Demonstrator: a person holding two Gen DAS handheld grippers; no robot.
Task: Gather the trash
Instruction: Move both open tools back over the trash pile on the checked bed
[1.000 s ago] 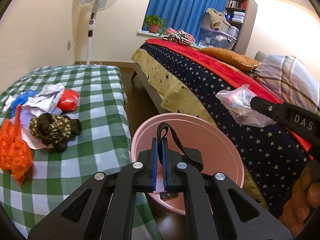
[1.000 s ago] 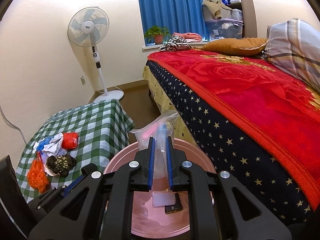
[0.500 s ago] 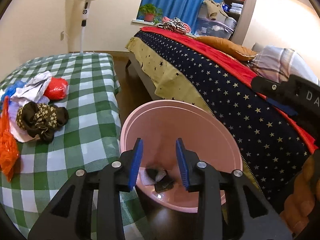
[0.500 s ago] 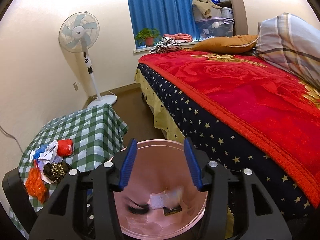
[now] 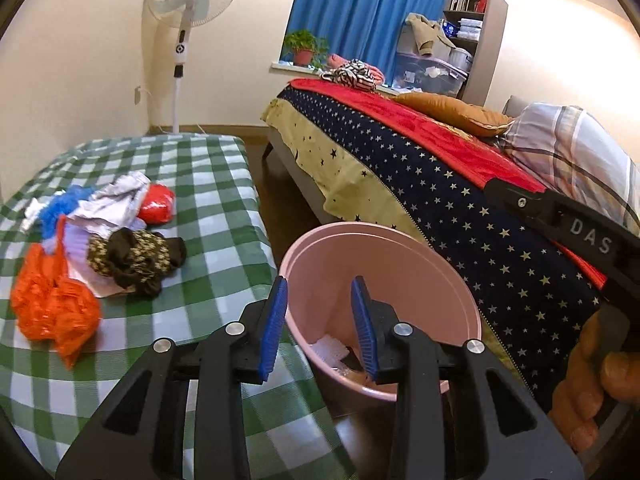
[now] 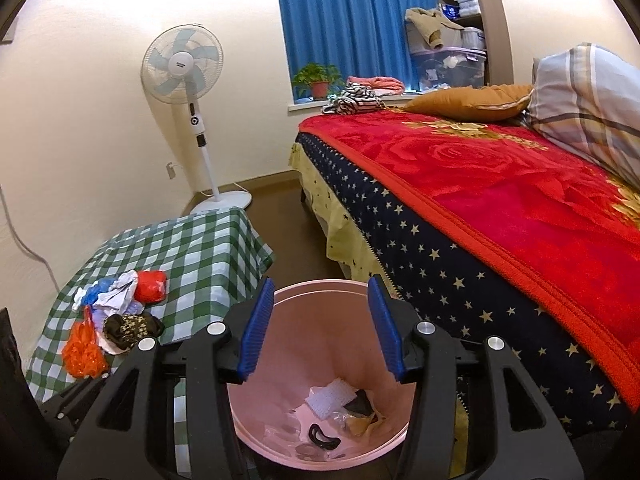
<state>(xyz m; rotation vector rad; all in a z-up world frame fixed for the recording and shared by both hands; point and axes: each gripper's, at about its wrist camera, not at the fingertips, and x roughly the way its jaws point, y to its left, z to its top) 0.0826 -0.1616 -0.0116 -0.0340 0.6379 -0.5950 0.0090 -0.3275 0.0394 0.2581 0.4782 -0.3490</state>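
Observation:
A pink bin [image 5: 404,256] stands on the floor between the checked table and the bed; it also shows in the right wrist view [image 6: 320,360]. Several scraps lie at its bottom [image 6: 332,404], including a black strap and a clear bag. My left gripper [image 5: 318,324] is open and empty above the bin's near rim. My right gripper [image 6: 320,334] is open and empty over the bin's mouth. A pile of trash [image 5: 100,236] lies on the table: an orange bag [image 5: 52,308], a dark patterned cloth [image 5: 136,256], white paper and a red wad [image 5: 158,208].
The green checked table [image 5: 192,168] is left of the bin. A bed with a starred cover [image 5: 460,220] and red blanket [image 6: 520,184] runs along the right. A standing fan [image 6: 188,76] is by the far wall.
Both grippers have opened. The black strap left the left gripper and the clear plastic bag left the right one; both now lie in the bin. The left gripper has pulled back toward the table.

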